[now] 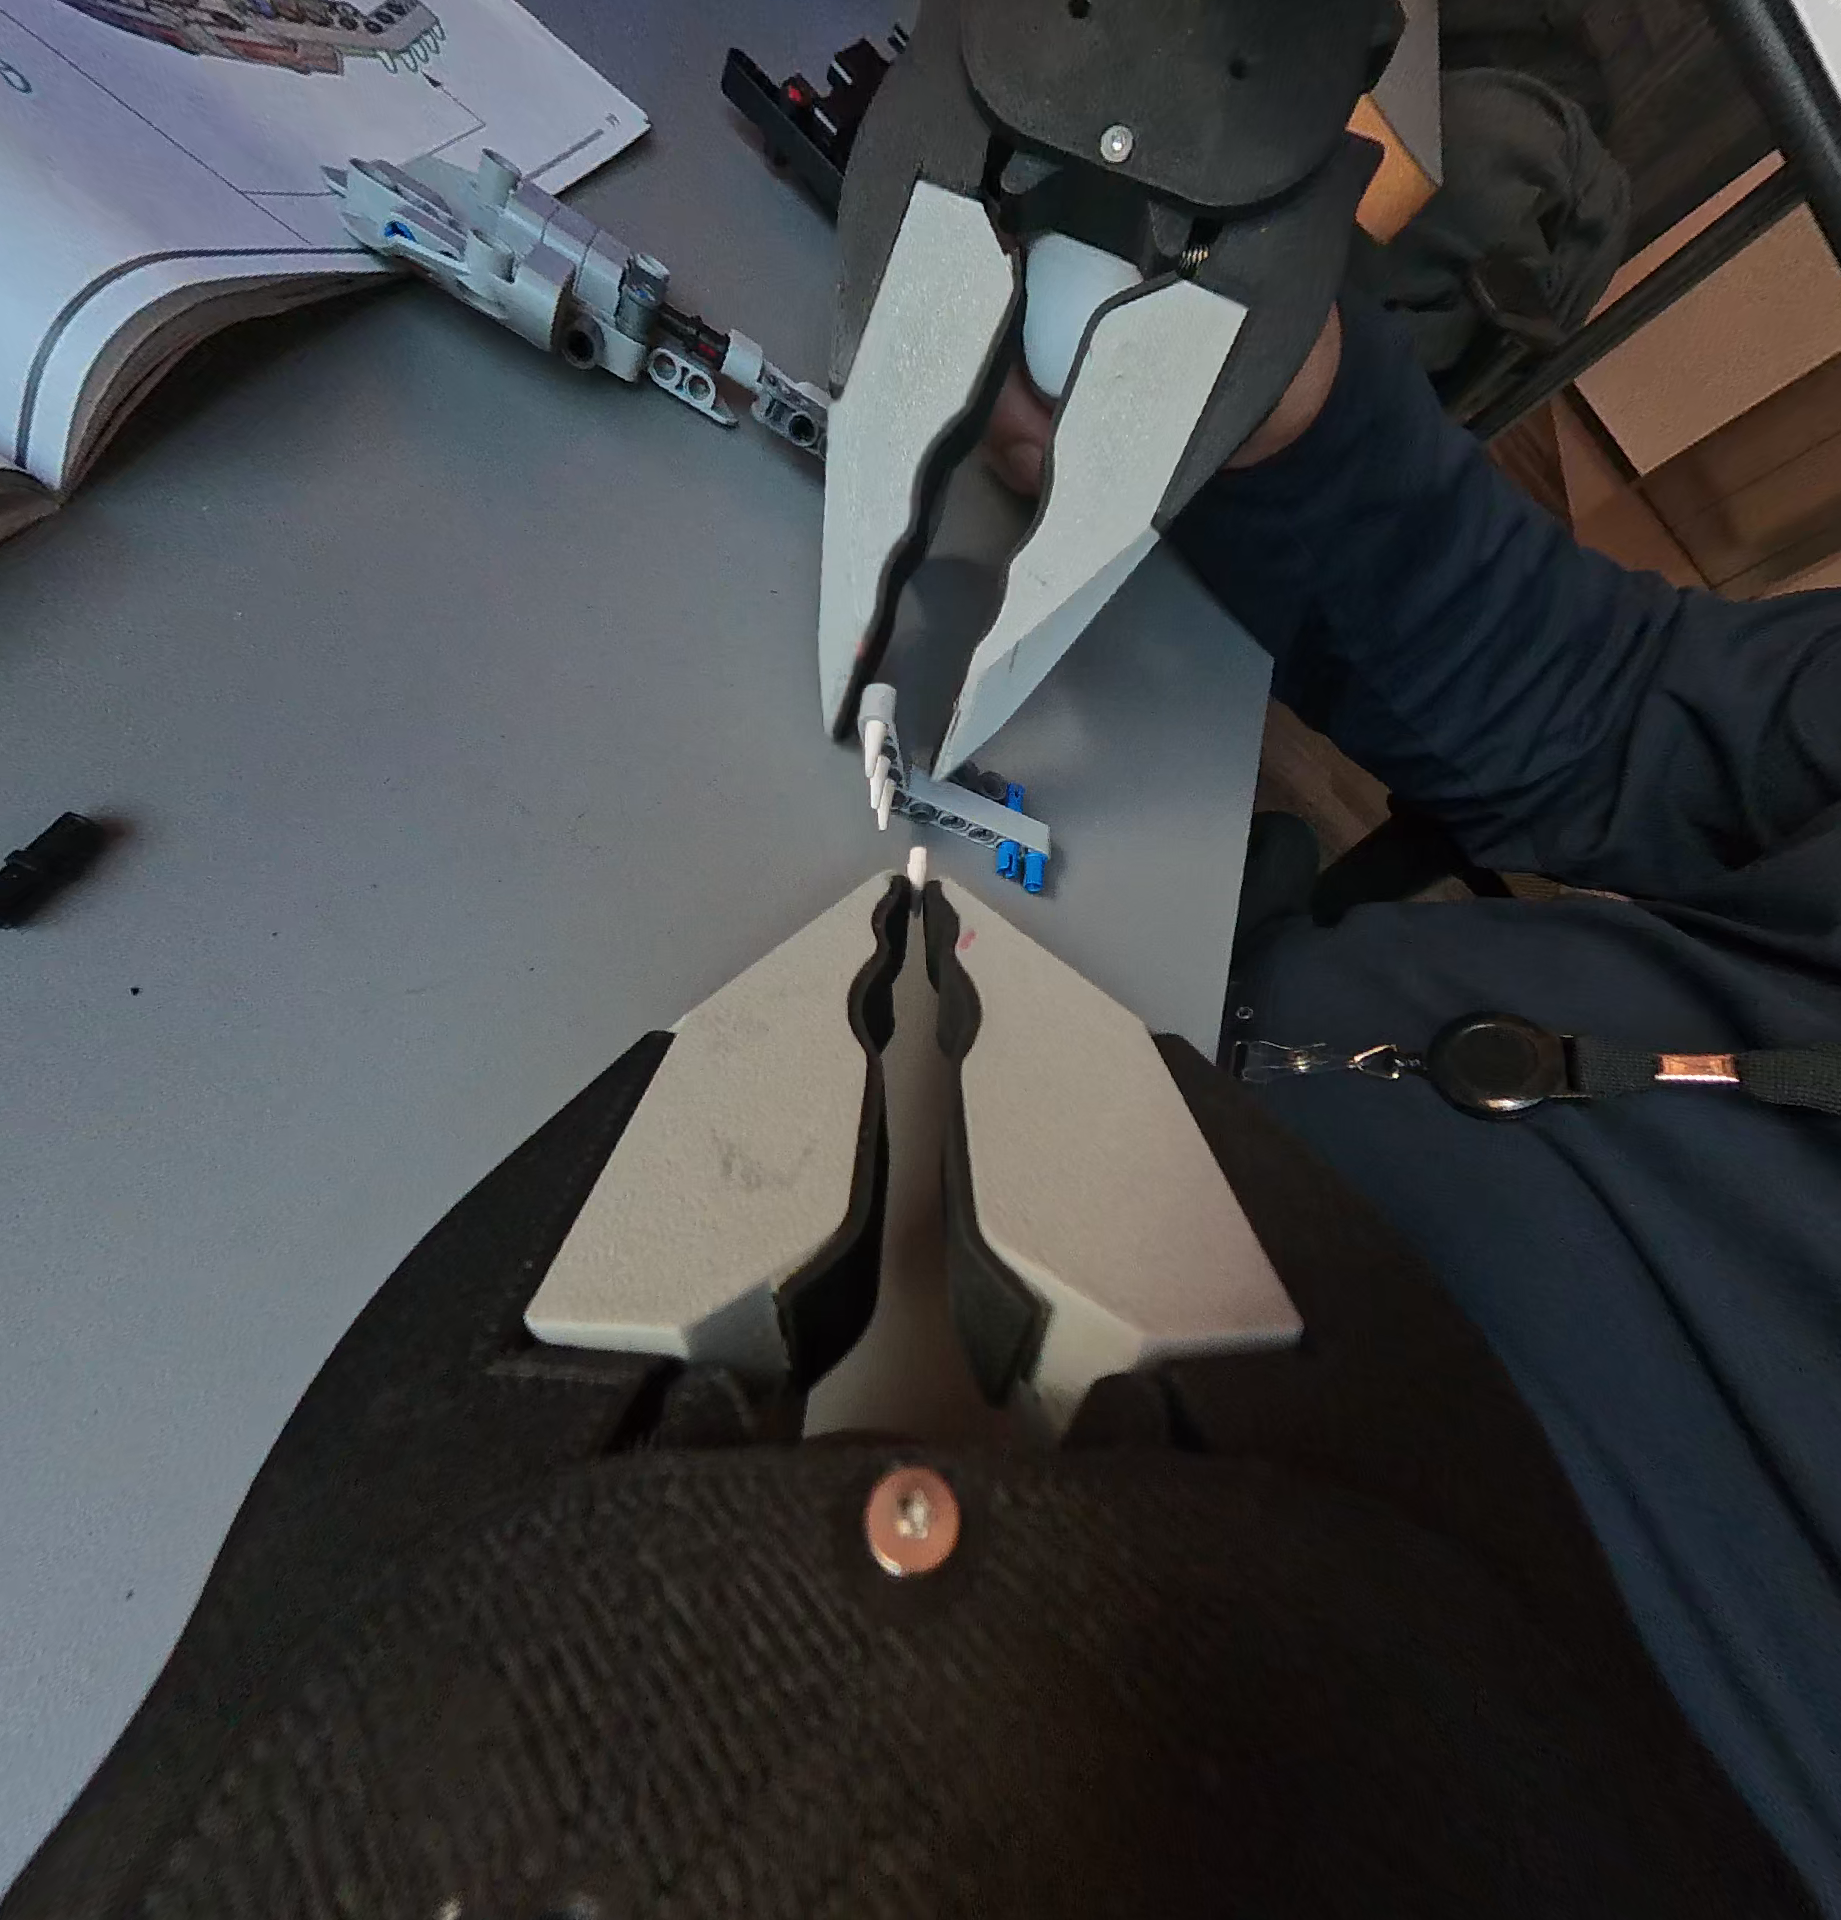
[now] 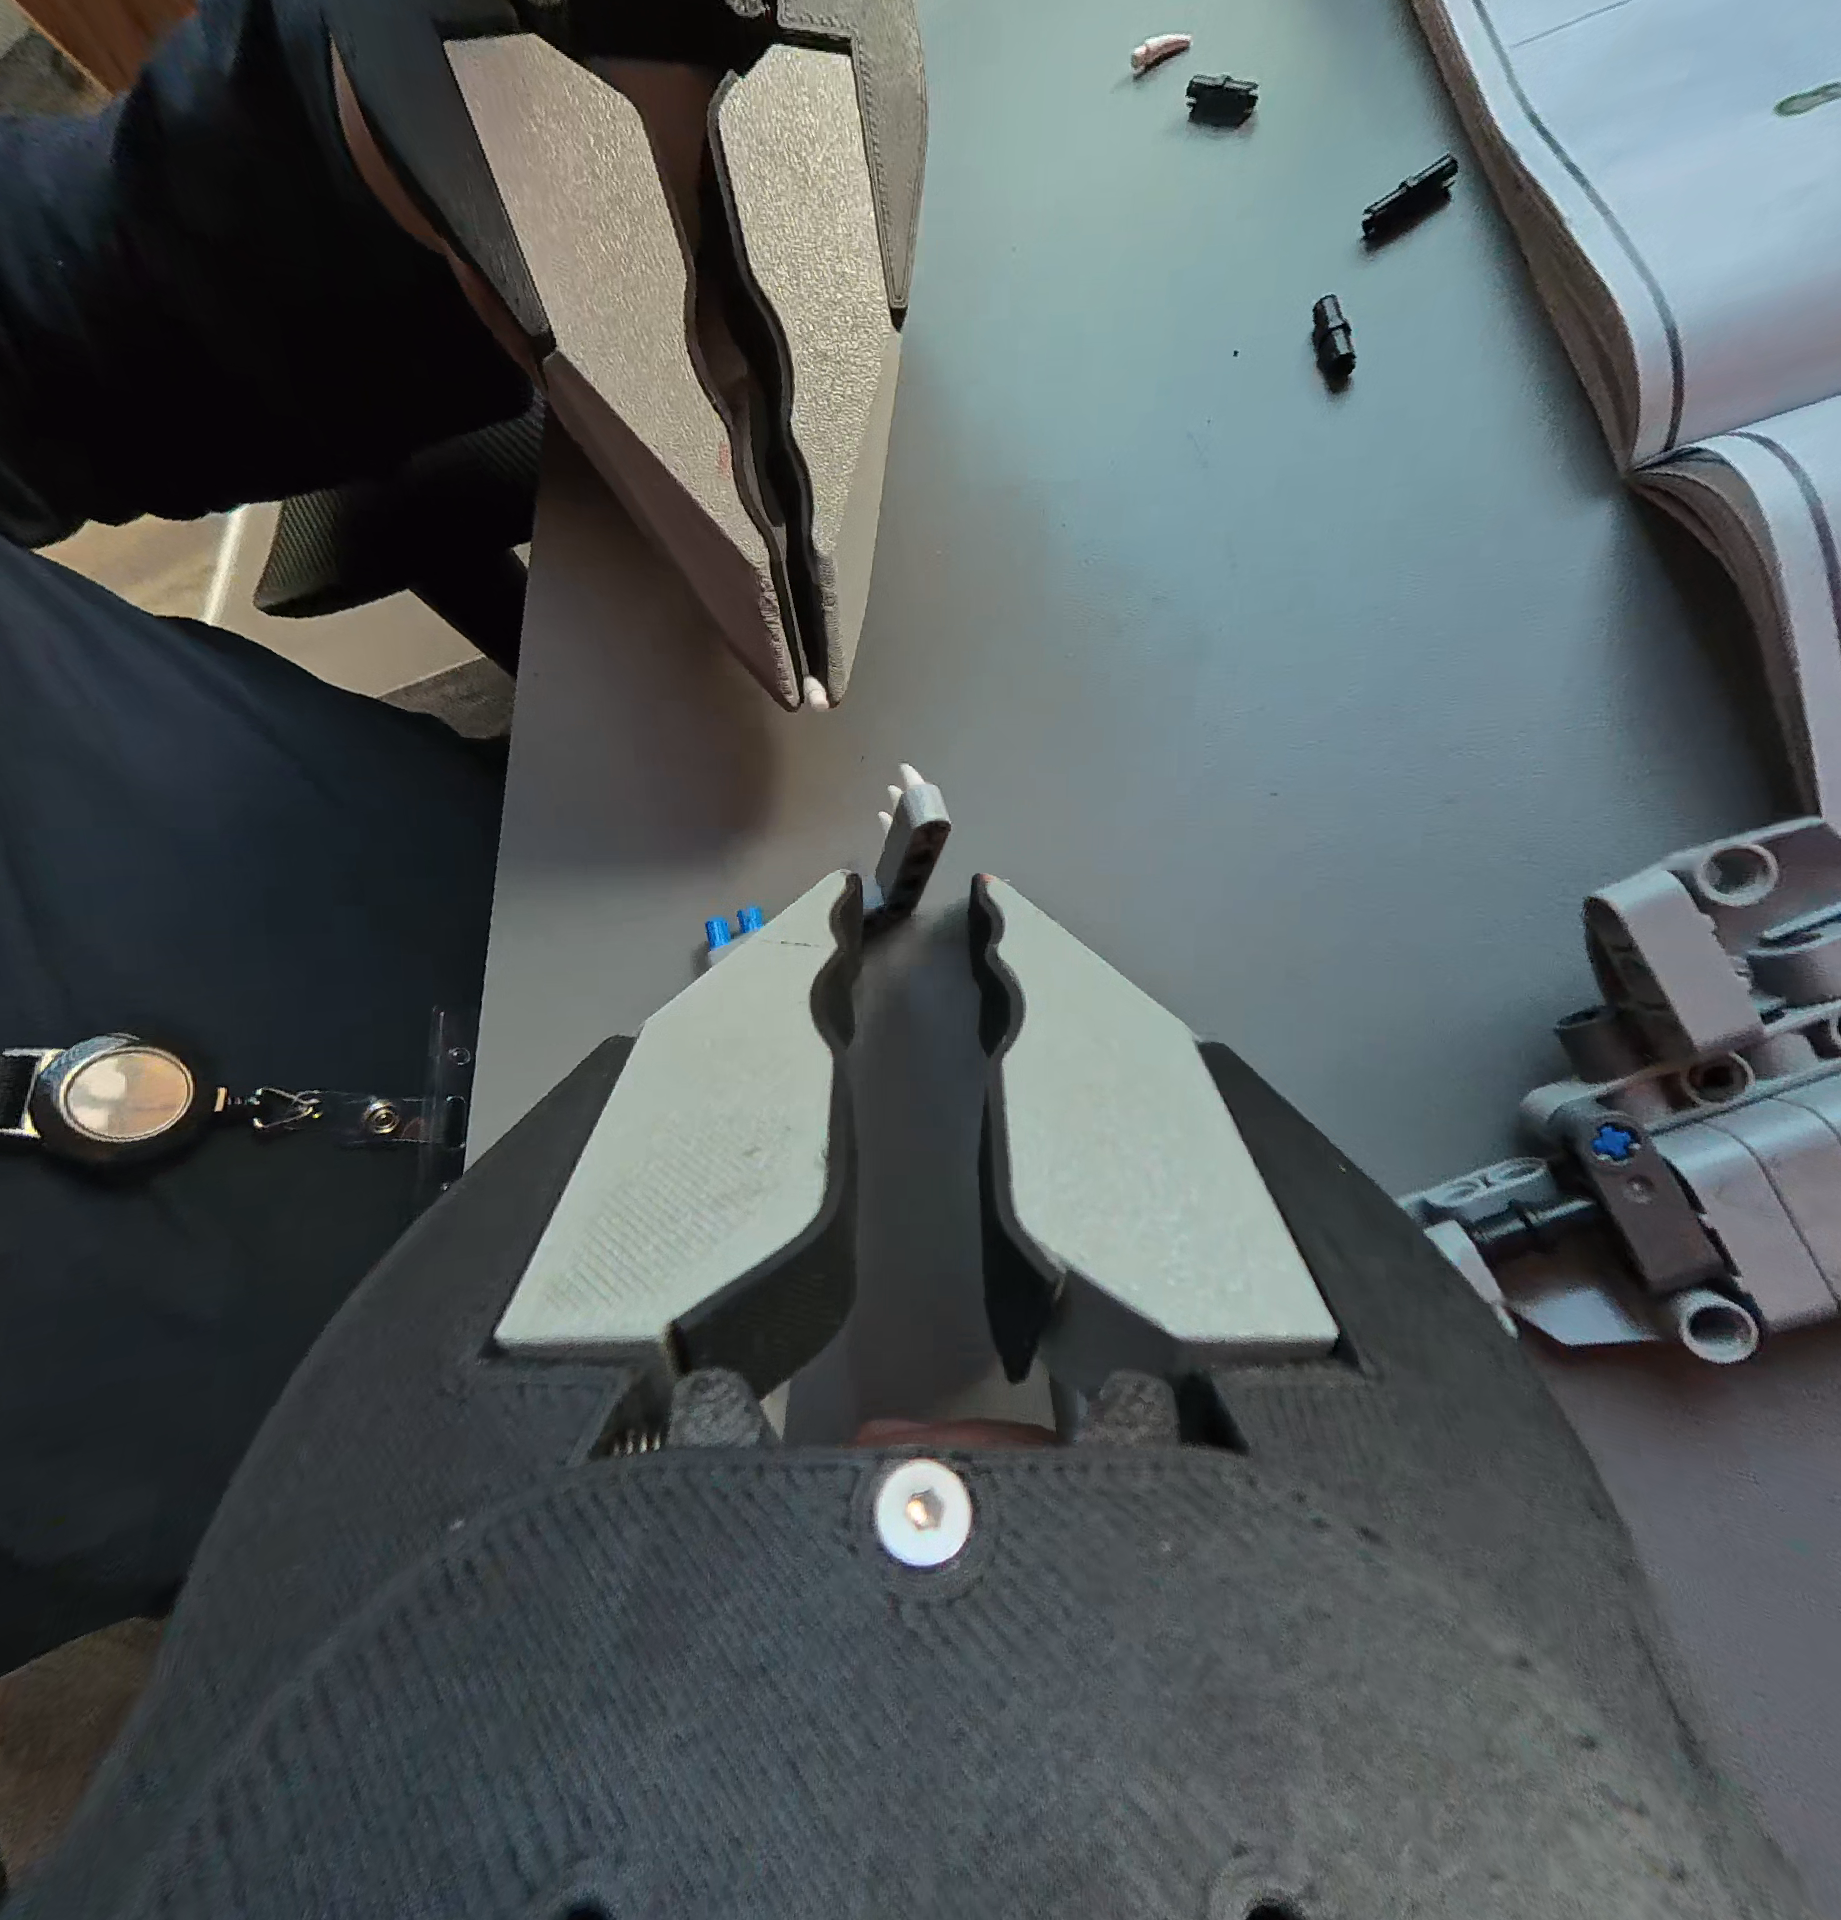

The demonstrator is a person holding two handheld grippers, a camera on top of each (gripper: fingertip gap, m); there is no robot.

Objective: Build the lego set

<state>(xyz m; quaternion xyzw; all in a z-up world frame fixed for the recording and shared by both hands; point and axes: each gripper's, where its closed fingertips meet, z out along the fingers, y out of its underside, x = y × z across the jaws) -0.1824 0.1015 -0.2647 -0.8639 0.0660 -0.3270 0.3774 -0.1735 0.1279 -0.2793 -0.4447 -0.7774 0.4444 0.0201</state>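
Observation:
A grey L-shaped beam (image 1: 973, 821) lies near the table's edge, with white teeth (image 1: 880, 769) on its short arm and blue pins (image 1: 1020, 862) at its long end. My left gripper (image 1: 914, 888) is shut on a small white tooth (image 1: 917, 862), held just short of the beam. My right gripper (image 1: 890, 743) comes from the far side, open, its tips either side of the beam's short arm. In the right wrist view, the beam (image 2: 916, 847) stands between my right gripper's (image 2: 916, 883) tips, against the left finger. The left gripper (image 2: 814, 691) holds the tooth (image 2: 817, 694) just beyond.
An open instruction booklet (image 1: 168, 208) and a larger grey assembly (image 1: 542, 260) lie at the far left; both also show in the right wrist view, the assembly (image 2: 1726, 1143) on the right. Loose black pins (image 2: 1409, 197) and a black piece (image 1: 33, 868) lie about. The table's edge (image 1: 1248, 831) is close. There is about 4 centimetres between the tips of the two grippers.

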